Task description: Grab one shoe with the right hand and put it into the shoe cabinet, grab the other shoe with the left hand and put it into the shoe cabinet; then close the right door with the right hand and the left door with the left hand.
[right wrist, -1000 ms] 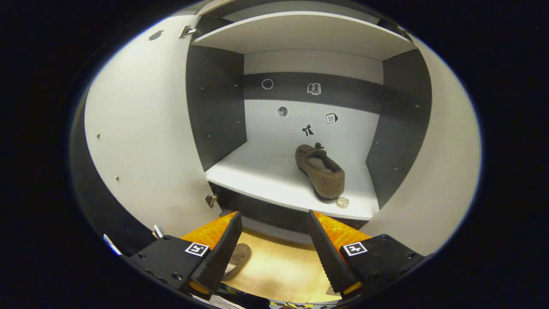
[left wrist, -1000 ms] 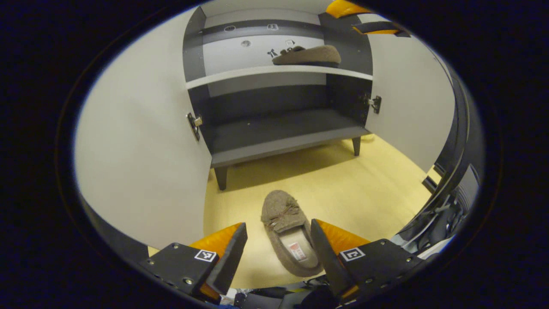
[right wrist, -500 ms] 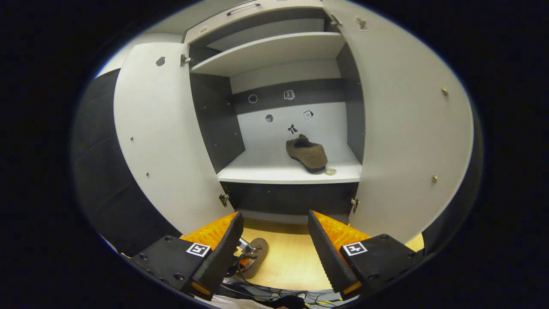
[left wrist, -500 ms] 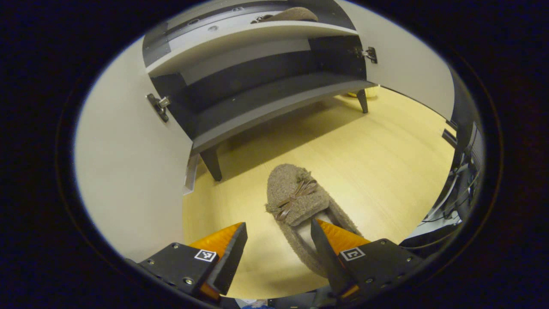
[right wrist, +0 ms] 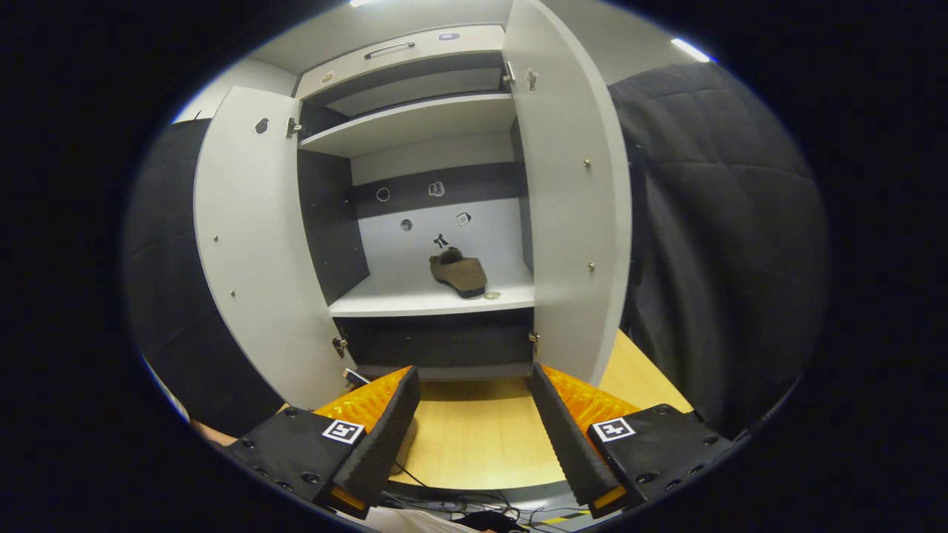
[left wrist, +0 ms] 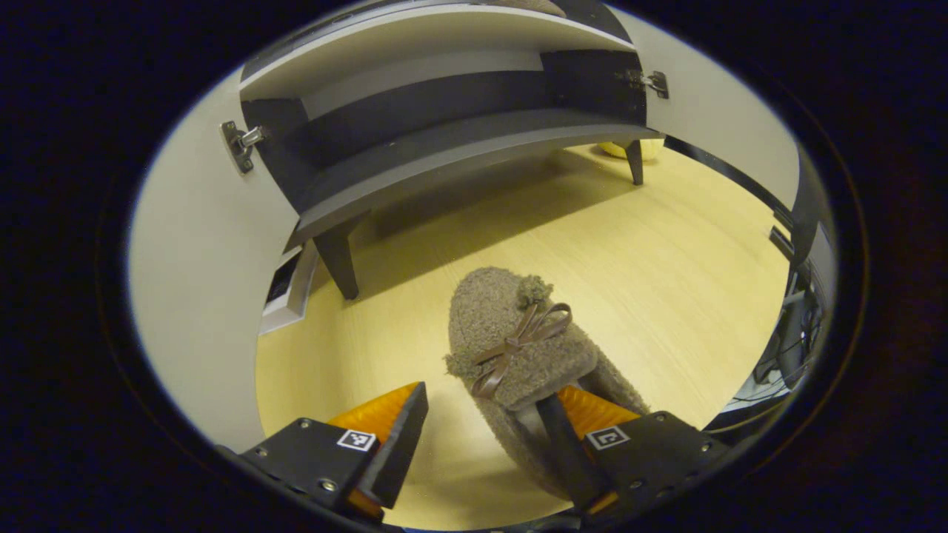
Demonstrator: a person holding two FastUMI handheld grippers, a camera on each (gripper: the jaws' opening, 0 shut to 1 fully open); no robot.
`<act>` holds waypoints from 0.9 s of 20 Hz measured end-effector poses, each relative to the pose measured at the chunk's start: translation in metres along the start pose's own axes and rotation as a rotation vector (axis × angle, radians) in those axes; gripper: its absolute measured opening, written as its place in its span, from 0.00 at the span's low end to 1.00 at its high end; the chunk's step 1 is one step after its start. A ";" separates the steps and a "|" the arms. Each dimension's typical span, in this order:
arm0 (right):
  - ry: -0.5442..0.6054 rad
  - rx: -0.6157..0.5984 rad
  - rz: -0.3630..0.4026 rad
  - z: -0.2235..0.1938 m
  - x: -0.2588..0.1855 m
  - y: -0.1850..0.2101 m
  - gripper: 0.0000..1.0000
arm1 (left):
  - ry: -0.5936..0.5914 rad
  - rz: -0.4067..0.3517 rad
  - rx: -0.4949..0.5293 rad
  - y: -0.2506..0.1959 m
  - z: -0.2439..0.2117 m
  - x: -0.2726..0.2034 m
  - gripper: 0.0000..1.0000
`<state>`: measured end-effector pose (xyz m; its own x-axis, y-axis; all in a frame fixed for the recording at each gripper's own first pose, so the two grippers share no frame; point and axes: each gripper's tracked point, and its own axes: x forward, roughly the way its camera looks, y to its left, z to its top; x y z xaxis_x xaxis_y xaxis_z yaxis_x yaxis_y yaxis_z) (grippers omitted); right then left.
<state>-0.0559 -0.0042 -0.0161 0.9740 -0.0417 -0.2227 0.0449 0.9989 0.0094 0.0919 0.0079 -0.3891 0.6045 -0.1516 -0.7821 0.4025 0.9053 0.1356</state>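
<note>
A fuzzy brown slipper [left wrist: 518, 348] with a small bow lies on the yellow wooden floor, toe toward the shoe cabinet [left wrist: 444, 155]. My left gripper [left wrist: 481, 437] is open and low over the slipper's heel end; one finger rests inside the slipper's opening, the other stands over bare floor to the left. In the right gripper view the second brown slipper [right wrist: 459, 271] sits on the cabinet's white middle shelf [right wrist: 415, 302]. My right gripper [right wrist: 474, 429] is open and empty, well back from the cabinet. The left door [right wrist: 252, 252] and the right door [right wrist: 566, 222] both stand open.
The cabinet stands on short dark legs [left wrist: 337, 260] with a dark bottom shelf [left wrist: 474, 141]. Black quilted cloth [right wrist: 726, 244] hangs to the right of the cabinet. Cables [right wrist: 474, 511] lie on the floor near me. Dark equipment [left wrist: 796, 326] stands at the right edge.
My left gripper has dropped down and forward onto the floor slipper, one finger now inside its opening. My right gripper has pulled back from the shelf, so the whole cabinet shows.
</note>
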 end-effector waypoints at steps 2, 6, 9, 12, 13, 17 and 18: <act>-0.029 -0.023 -0.074 0.004 -0.010 -0.012 0.96 | -0.002 -0.008 -0.059 -0.002 0.000 0.005 0.58; -0.032 0.041 -0.129 0.003 -0.018 -0.028 0.93 | 0.017 0.010 -0.089 0.003 -0.003 0.007 0.23; -0.042 0.106 -0.195 0.003 -0.021 -0.056 0.93 | 0.026 0.004 -0.074 0.004 -0.004 0.006 0.24; -0.053 0.139 -0.249 0.002 -0.020 -0.084 0.92 | 0.044 0.009 -0.031 0.003 -0.004 0.004 0.24; -0.053 0.147 -0.259 0.002 -0.019 -0.091 0.96 | 0.042 0.044 -0.003 0.009 -0.003 0.005 0.24; -0.047 0.170 -0.273 0.003 -0.007 -0.115 0.92 | 0.081 0.095 -0.010 0.015 -0.004 0.005 0.02; -0.049 0.171 -0.275 0.003 -0.005 -0.122 0.92 | 0.095 0.098 -0.016 0.016 -0.005 0.005 0.02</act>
<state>-0.0650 -0.1255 -0.0129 0.9295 -0.3143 -0.1929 0.3402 0.9327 0.1196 0.0978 0.0231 -0.3933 0.5725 -0.0245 -0.8196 0.3327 0.9205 0.2049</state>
